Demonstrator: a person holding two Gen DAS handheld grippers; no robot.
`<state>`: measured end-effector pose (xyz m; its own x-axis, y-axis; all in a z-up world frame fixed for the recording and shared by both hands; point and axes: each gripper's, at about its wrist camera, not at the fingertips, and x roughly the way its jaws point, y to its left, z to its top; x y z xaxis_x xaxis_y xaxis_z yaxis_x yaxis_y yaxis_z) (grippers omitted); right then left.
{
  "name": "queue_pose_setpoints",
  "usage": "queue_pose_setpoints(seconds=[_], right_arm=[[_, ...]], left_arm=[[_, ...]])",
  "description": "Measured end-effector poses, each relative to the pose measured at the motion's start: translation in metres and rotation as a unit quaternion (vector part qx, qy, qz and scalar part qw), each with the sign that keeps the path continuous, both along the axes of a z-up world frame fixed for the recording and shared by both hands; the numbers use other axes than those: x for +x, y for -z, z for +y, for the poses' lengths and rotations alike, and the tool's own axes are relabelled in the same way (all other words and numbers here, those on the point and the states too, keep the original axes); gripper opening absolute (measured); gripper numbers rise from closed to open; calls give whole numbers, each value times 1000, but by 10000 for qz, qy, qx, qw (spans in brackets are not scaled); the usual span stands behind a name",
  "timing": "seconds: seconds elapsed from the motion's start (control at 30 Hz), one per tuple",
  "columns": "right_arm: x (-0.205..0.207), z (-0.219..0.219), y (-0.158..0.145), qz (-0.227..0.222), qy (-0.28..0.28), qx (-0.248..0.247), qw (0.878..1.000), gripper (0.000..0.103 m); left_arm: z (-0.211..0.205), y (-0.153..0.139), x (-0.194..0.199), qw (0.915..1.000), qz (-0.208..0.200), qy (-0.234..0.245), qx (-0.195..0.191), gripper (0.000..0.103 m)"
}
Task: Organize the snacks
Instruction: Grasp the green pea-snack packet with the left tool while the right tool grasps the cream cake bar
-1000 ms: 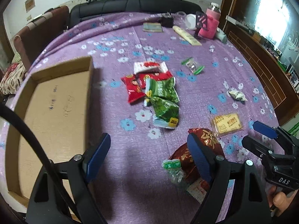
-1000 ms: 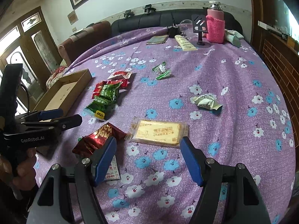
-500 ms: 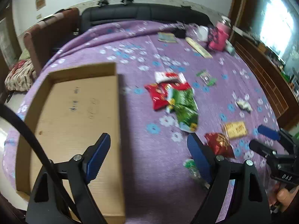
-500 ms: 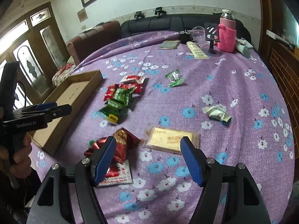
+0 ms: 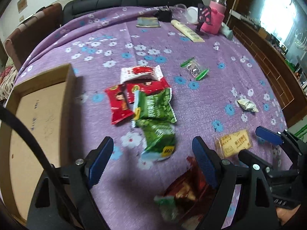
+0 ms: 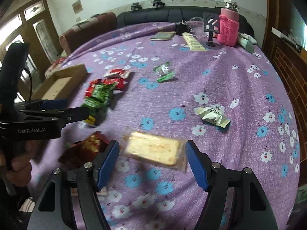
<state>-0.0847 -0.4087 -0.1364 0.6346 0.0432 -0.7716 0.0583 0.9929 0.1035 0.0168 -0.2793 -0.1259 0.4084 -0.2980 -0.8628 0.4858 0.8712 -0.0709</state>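
Note:
Snack packets lie on a purple flowered cloth. A heap of red packets (image 5: 122,103) and green packets (image 5: 155,115) sits mid-table, also in the right wrist view (image 6: 99,95). My left gripper (image 5: 151,161) is open and empty above the lower green packet, with a dark red packet (image 5: 188,189) under its right finger. My right gripper (image 6: 151,164) is open and empty, its fingers either side of a yellow wafer packet (image 6: 153,150). An empty cardboard box (image 5: 38,118) lies at the left.
A clear green-ended packet (image 5: 194,70) and a pale crumpled packet (image 5: 246,105) lie farther right. At the far edge stand a pink bottle (image 6: 229,26), a phone stand (image 6: 211,30), a long yellow box (image 6: 193,42) and a booklet (image 5: 147,22). Sofas border the table.
My left gripper swung back right from over the box toward the snack heap and lower. My right gripper moved forward and down, so the yellow wafer packet now lies between its fingers.

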Motion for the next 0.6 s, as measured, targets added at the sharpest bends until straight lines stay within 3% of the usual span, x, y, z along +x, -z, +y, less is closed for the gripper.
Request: queue_pose_setpoints(seconds=[0.27, 0.3, 0.47, 0.6], right_arm=[[17, 5, 17, 301, -186, -298, 9989, 72], [18, 4, 16, 303, -200, -297, 9989, 71], [16, 3, 16, 301, -316, -385, 9983, 67], [12, -2, 13, 272, -313, -303, 9987, 51]], left_arm=[[-11, 26, 13, 9994, 225, -39, 271, 85], [-10, 27, 15, 9994, 214, -57, 276, 82], [-10, 22, 15, 9995, 6, 4, 308, 42], [-11, 22, 17, 9995, -70, 51, 309, 40]])
